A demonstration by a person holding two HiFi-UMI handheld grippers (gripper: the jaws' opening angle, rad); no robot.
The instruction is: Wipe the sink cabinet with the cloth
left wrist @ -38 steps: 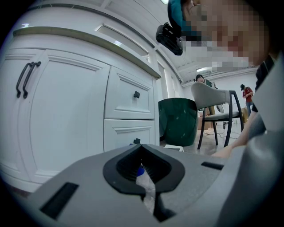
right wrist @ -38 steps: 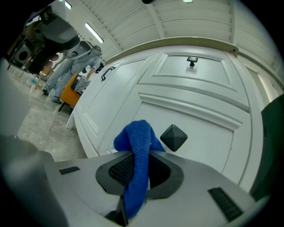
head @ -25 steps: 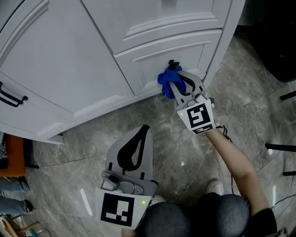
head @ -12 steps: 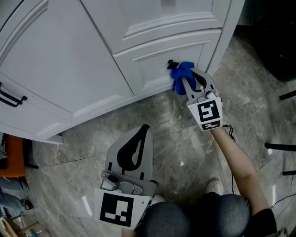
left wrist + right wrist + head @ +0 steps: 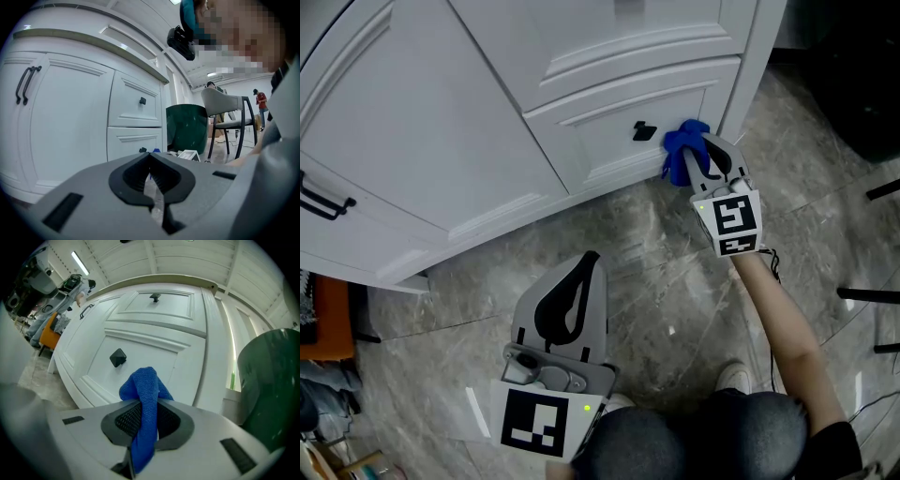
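The white sink cabinet point(image 5: 441, 141) fills the upper left of the head view. Its lower drawer point(image 5: 619, 127) carries a small black knob point(image 5: 644, 130). My right gripper point(image 5: 701, 161) is shut on a blue cloth point(image 5: 682, 148), which presses against the drawer front just right of the knob. In the right gripper view the blue cloth point(image 5: 144, 413) hangs between the jaws in front of the drawer, with the knob point(image 5: 117, 358) up to its left. My left gripper point(image 5: 572, 300) is low, away from the cabinet, shut on nothing.
The floor is grey marble tile point(image 5: 656, 272). A cabinet door with a black bar handle point(image 5: 321, 199) stands at the left. A dark green bin point(image 5: 186, 127) and a grey chair point(image 5: 229, 110) stand past the cabinet's right end.
My right gripper has swept the blue cloth rightward along the lower drawer front, from over the knob to the drawer's right edge. The left gripper has stayed put.
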